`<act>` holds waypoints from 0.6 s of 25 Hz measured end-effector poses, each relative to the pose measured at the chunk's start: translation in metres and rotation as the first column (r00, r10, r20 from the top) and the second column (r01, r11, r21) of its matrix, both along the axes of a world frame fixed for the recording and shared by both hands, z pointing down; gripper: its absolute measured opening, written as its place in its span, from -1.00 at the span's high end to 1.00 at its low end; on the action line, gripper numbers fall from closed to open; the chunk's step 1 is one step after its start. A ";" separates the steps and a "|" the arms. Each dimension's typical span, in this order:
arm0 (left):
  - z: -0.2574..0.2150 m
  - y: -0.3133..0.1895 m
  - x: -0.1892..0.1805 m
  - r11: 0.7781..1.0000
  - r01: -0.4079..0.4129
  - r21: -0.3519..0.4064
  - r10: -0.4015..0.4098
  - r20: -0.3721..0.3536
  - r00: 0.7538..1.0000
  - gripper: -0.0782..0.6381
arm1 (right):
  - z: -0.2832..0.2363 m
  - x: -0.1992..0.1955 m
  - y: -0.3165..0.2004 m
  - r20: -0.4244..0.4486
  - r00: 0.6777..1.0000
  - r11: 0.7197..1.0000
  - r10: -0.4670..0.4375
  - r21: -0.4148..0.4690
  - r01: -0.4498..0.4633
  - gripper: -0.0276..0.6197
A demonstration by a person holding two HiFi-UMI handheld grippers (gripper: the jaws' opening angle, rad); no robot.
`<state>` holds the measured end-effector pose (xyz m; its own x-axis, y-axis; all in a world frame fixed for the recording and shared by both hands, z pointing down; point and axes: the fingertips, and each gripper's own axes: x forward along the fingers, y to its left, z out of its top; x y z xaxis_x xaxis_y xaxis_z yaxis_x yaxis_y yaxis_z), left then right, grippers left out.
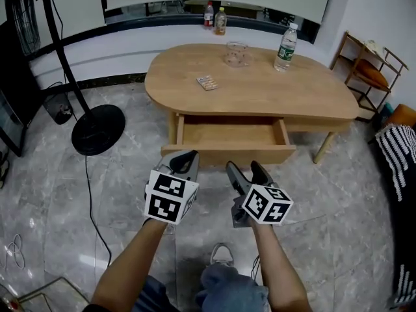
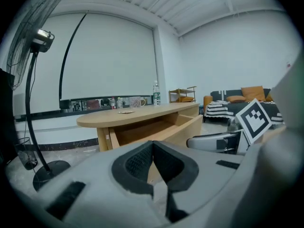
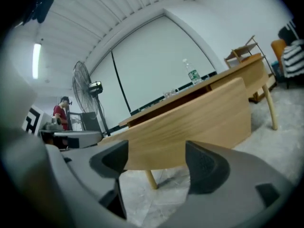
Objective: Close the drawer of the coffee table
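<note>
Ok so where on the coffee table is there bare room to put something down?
The tabletop is bare along its front edge above the open drawer, at its left end beside the blister pack, and at its right end past the water bottle. The drawer's inside looks empty too. The back middle is busiest, with the glass dish near the bottle.

This looks like a living room in a home. There is a low wooden coffee table (image 1: 260,90), a sofa (image 2: 232,95) with orange cushions (image 2: 253,93) (a stripy blanket (image 2: 218,109) lies on it), a tall standing fan (image 2: 35,39), a shiny stone floor (image 1: 52,194) and a big window blind (image 2: 109,56).
</note>
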<state>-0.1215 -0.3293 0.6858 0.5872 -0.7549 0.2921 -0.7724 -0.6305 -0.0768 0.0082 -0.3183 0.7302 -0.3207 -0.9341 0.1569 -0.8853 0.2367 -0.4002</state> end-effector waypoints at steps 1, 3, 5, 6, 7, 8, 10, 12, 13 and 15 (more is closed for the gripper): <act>0.001 0.000 0.001 1.000 0.000 0.000 0.000 -0.001 1.000 0.76 | 0.005 0.002 -0.003 0.043 0.999 1.000 0.008 -0.002 -0.008 -0.22; 0.003 -0.001 0.002 1.000 0.002 0.001 -0.002 -0.002 1.000 0.76 | 0.013 0.004 -0.008 0.127 0.992 1.000 0.017 -0.006 -0.017 -0.27; 0.007 -0.001 0.002 1.000 0.005 0.000 -0.005 0.000 1.000 0.76 | 0.022 0.006 -0.013 0.199 0.980 1.000 0.023 -0.013 -0.021 -0.32; 0.010 -0.002 0.001 1.000 0.008 -0.004 -0.008 0.002 1.000 0.76 | 0.026 0.007 -0.014 0.232 0.973 1.000 0.022 -0.016 -0.018 -0.37; 0.012 -0.002 -0.001 1.000 0.010 -0.008 -0.010 0.005 1.000 0.76 | 0.029 0.006 -0.016 0.262 0.965 1.000 0.018 -0.017 -0.013 -0.43; 0.013 -0.002 -0.002 1.000 0.012 -0.010 -0.012 0.009 1.000 0.76 | 0.033 0.005 -0.017 0.292 0.956 1.000 0.013 -0.016 -0.008 -0.47; 0.014 -0.002 -0.002 1.000 0.012 -0.010 -0.012 0.015 1.000 0.76 | 0.037 0.005 -0.022 0.355 0.935 1.000 0.010 -0.009 -0.008 -0.53; 0.013 -0.001 -0.001 1.000 0.011 -0.011 -0.011 0.012 1.000 0.76 | 0.038 0.008 -0.024 0.413 0.911 1.000 0.020 0.010 -0.027 -0.54; 0.013 -0.001 0.000 1.000 0.011 -0.011 -0.011 0.009 1.000 0.76 | 0.038 0.010 -0.024 0.439 0.898 0.999 0.026 0.019 -0.038 -0.52; 0.012 -0.001 0.000 1.000 0.011 -0.008 -0.011 0.008 1.000 0.76 | 0.041 0.014 -0.022 0.491 0.870 0.998 0.040 0.019 -0.057 -0.51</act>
